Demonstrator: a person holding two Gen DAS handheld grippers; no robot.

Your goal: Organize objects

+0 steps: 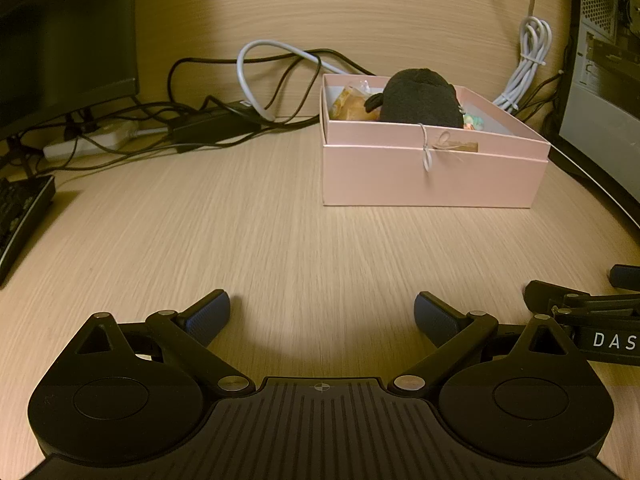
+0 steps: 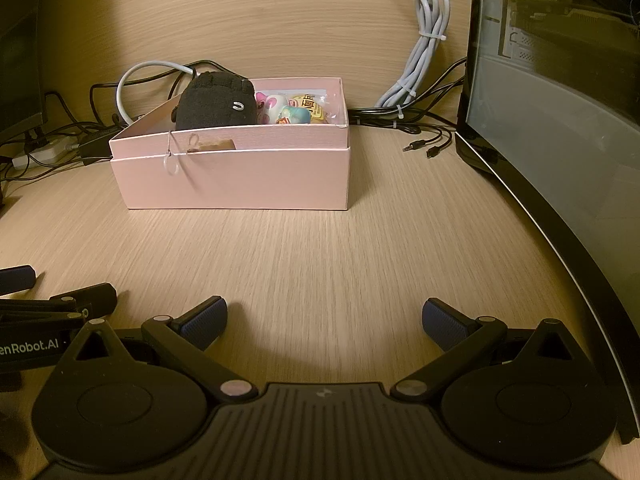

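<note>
A pink box [image 1: 432, 178] [image 2: 240, 178] stands on the wooden desk. In it lie a black plush toy [image 1: 418, 98] [image 2: 216, 102], small colourful figures [image 2: 280, 110] and a yellow snack packet [image 2: 312, 108] [image 1: 348, 106]. A tag on a white loop [image 2: 172, 160] hangs over the box's front wall. My left gripper [image 1: 322, 316] is open and empty, low over the desk, well short of the box. My right gripper [image 2: 324, 320] is open and empty beside it, and it also shows at the right edge of the left wrist view [image 1: 608, 300].
Black and white cables [image 1: 256, 92] and a power strip [image 1: 84, 144] lie behind the box. A bundled grey cable [image 2: 420, 64] hangs at the back. A computer case [image 2: 560, 120] stands on the right. A monitor [image 1: 64, 40] and a keyboard [image 1: 20, 212] are on the left.
</note>
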